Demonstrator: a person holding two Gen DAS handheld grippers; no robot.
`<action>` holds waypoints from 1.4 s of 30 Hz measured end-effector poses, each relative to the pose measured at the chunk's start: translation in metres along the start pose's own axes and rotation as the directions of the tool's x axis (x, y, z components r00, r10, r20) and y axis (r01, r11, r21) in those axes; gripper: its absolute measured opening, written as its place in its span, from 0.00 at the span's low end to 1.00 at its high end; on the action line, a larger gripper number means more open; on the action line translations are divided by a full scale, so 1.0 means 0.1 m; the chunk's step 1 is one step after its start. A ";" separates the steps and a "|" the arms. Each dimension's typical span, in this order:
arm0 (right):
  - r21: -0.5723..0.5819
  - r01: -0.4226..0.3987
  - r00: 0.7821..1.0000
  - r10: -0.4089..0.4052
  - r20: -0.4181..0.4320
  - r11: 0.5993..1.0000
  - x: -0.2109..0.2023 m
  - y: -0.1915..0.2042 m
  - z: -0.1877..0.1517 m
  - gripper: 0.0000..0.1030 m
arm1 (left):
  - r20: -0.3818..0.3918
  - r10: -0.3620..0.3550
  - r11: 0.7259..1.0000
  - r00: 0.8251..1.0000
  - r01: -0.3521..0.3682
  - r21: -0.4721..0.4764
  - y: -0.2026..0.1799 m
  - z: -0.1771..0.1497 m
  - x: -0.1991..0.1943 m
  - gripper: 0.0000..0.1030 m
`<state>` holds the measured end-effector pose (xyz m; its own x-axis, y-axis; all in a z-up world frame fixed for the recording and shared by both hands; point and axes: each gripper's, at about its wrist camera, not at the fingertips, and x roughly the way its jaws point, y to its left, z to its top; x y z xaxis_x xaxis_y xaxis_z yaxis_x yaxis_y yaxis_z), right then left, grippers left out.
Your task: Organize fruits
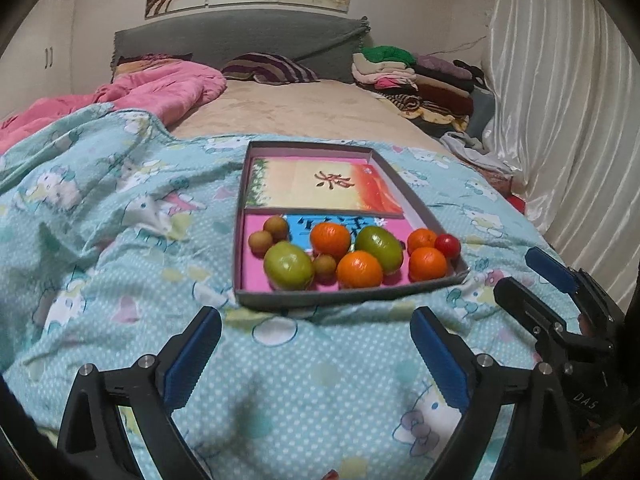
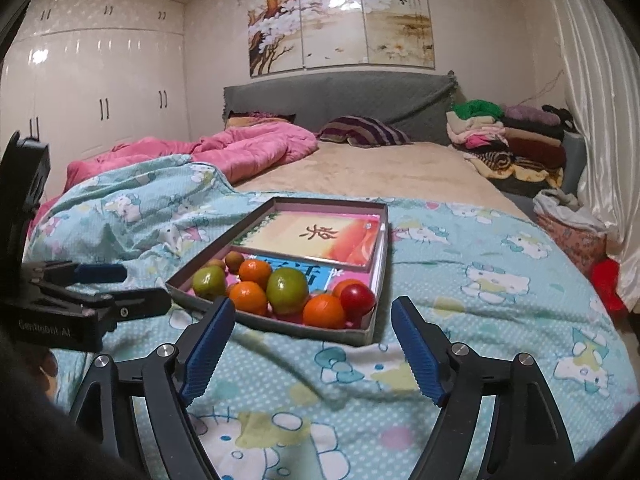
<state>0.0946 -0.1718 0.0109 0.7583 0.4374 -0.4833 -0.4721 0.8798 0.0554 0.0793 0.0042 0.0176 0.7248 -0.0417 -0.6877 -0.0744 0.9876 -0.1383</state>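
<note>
Left gripper and right gripper, jaws wide and empty, hover over the bed; mixed fruits crowd the box, sorting stage unclear.

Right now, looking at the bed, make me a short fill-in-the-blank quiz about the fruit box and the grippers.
1. All the fruit sits in the shallow grey box, which rests on the ____.
2. The box holds four orange fruits and two large ____ ones.
3. The small red fruit lies at the box's ____ end in the left wrist view.
4. The left hand-held gripper and right hand-held gripper are both ____.

Missing words: bed; green; right; open
</note>
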 end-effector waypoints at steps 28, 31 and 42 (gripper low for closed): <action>0.007 0.033 0.996 -0.032 -0.089 0.999 -0.18 0.29 -0.49 0.82 | -0.056 0.027 1.000 0.998 -0.028 -0.009 0.08 -0.58 -0.07 0.93; 0.007 0.028 0.995 -0.028 -0.093 1.000 -0.21 0.32 -0.52 0.82 | -0.059 0.024 1.000 0.998 -0.025 -0.015 0.08 -0.61 -0.09 0.93; 0.013 0.018 0.993 -0.016 -0.121 1.000 -0.18 0.34 -0.59 0.82 | -0.078 0.009 1.000 0.997 -0.011 -0.029 0.11 -0.70 -0.07 0.93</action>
<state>0.0381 -0.1604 -0.0305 0.7058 0.3974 -0.5864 -0.4528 0.8897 0.0580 0.0259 0.0046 -0.0292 0.6688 -0.0449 -0.7421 -0.1024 0.9831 -0.1517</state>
